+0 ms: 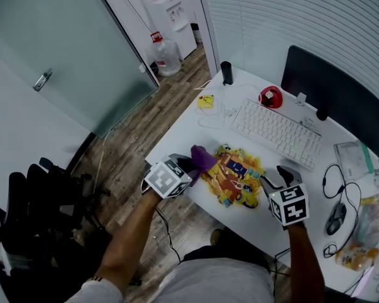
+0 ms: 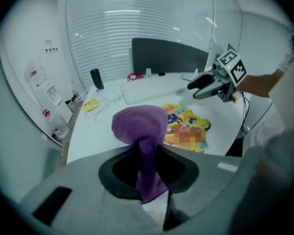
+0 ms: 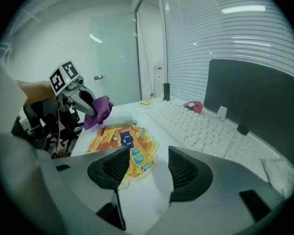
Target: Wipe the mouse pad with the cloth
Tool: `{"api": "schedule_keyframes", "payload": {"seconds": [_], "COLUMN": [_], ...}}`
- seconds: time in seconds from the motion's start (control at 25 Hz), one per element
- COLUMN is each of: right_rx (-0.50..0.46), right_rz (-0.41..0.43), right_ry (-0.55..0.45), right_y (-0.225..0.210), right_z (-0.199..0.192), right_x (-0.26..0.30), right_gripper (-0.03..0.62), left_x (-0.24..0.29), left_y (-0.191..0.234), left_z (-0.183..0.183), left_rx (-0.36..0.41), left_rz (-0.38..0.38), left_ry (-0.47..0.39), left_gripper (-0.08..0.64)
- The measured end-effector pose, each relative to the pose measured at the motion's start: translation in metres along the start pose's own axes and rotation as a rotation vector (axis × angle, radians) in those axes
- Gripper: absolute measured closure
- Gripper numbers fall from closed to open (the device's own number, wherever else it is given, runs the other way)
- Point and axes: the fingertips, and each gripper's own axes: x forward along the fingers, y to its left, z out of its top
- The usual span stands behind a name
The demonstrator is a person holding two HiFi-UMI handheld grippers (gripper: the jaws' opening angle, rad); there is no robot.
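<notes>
The mouse pad (image 1: 235, 177) lies flat near the near edge of the white worktop (image 1: 191, 130), just nearer than the keyboard (image 1: 276, 131). It has an irregular outline and a cartoon print in yellow, orange and blue. We see no streak, damp patch or dirt on it, so the pictures don't show us how much of it has been wiped. We judge the wiping to be at or near its start, with most of the pad left to cover.

The purple cloth (image 1: 203, 158) sits at the pad's left edge, bunched into a rounded wad. The left claw (image 1: 192, 166) is clamped on its tail, and the wad bulges out beyond the jaws. We cannot tell whether it presses on the pad or hangs just above it.

The right claw (image 1: 273, 182) is at the pad's right side, jaws wide apart with nothing between them. We see only pad and worktop below it.
</notes>
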Motion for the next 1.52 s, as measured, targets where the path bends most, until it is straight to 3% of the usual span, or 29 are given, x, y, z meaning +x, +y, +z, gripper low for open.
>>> {"api": "schedule_keyframes", "payload": {"seconds": [0.16, 0.36, 0.8, 1.12, 1.52], "right_rx": [0.020, 0.051, 0.023, -0.022, -0.108], "right_rz": [0.029, 0.048, 0.098, 0.131, 0.144], "right_ry": [-0.117, -0.277, -0.565, -0.735, -0.819], "right_y": [0.008, 0.017, 0.046, 0.067, 0.093], "right_z": [0.025, 0.063, 0.122, 0.138, 0.140], "right_x": [-0.028, -0.067, -0.145, -0.184, -0.210], "right_gripper": [0.360, 0.364, 0.442, 0.534, 0.560], "left_x": [-0.028, -0.067, -0.147, -0.183, -0.205], "left_y": [-0.015, -0.043, -0.099, -0.129, -0.150], "left_z": [0.038, 0.084, 0.142, 0.154, 0.152], "left_rx": [-0.032, -0.019, 0.012, 0.023, 0.080], "left_rz": [0.025, 0.042, 0.075, 0.081, 0.096], "left_ry": [-0.228, -0.499, -0.965, -1.112, -1.195], "left_gripper": [0.477, 0.477, 0.477, 0.477, 0.477]}}
